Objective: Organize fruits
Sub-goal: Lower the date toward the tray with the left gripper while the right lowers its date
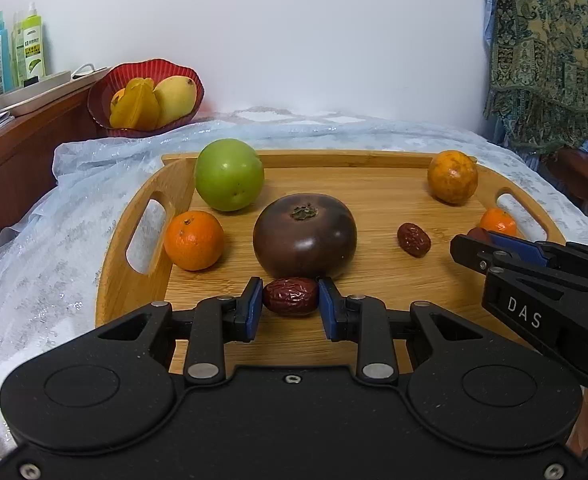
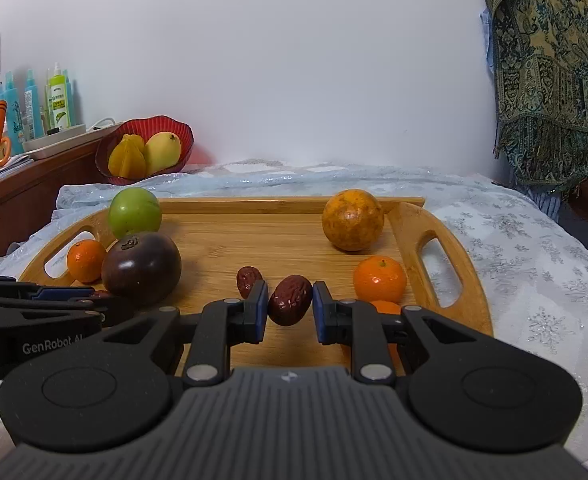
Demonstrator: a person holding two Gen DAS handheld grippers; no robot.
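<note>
Lying crosswise between the blue pads of the left tool [image 1: 290, 304], a wrinkled red date [image 1: 291, 296] is seen low in the centre of the left wrist frame; its long axis runs left to right, an end toward each pad, and both pads appear to touch it. Whether it is lifted off the wooden tray [image 1: 373, 168] cannot be told. Directly behind it a dark purple fruit [image 1: 305, 236] sits stem up. A green apple [image 1: 229, 174] and a small orange [image 1: 193, 240] are noted toward the left of the tray, a mottled orange [image 1: 452, 176] at upper right, and a loose date [image 1: 413, 239] right of centre, long axis slanting from upper left to lower right.

In the right wrist frame, a second date [image 2: 290, 300] is recorded between the pads of the right tool [image 2: 290, 306]. Its long axis is tilted, upper end toward the right pad, and a narrow gap remains on each side, so the tool is spread around it. A mandarin [image 2: 379, 279] lies just right. A red bowl [image 2: 146, 148] at upper left holds yellow fruit.
</note>
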